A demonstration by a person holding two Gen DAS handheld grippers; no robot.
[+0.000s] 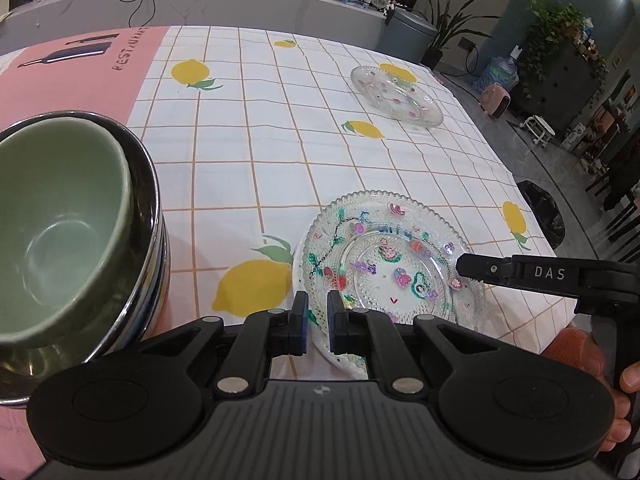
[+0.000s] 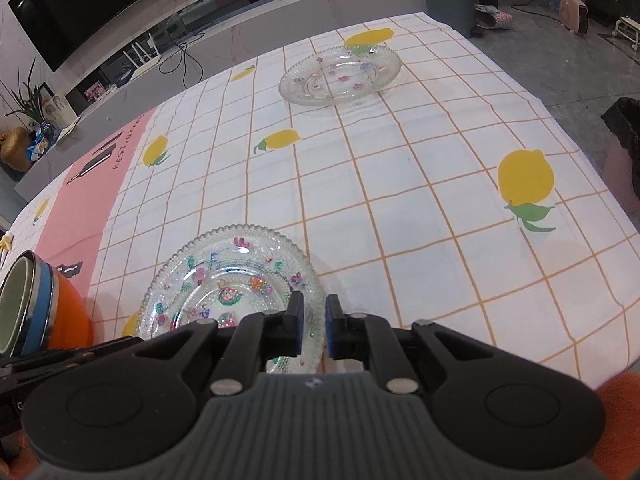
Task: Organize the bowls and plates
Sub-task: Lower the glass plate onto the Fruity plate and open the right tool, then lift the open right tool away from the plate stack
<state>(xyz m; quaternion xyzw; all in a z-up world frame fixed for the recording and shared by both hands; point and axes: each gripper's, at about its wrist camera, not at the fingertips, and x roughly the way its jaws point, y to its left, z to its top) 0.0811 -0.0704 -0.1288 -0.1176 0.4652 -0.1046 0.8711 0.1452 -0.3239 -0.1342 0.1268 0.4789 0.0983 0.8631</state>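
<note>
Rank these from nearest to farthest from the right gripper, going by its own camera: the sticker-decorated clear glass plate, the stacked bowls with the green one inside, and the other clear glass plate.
1. Sticker-decorated clear glass plate: its rim sits between the right gripper fingers.
2. Stacked bowls: far left, beside that plate.
3. Other clear glass plate: across the table, straight ahead.

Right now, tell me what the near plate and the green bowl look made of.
Near plate: clear pressed glass, seemingly; the tablecloth shows through it, the rim is beaded, and painted coloured motifs cover it. Green bowl: probably glazed ceramic; opaque, smooth, softly glossy. It sits nested in a shiny metal bowl.
</note>
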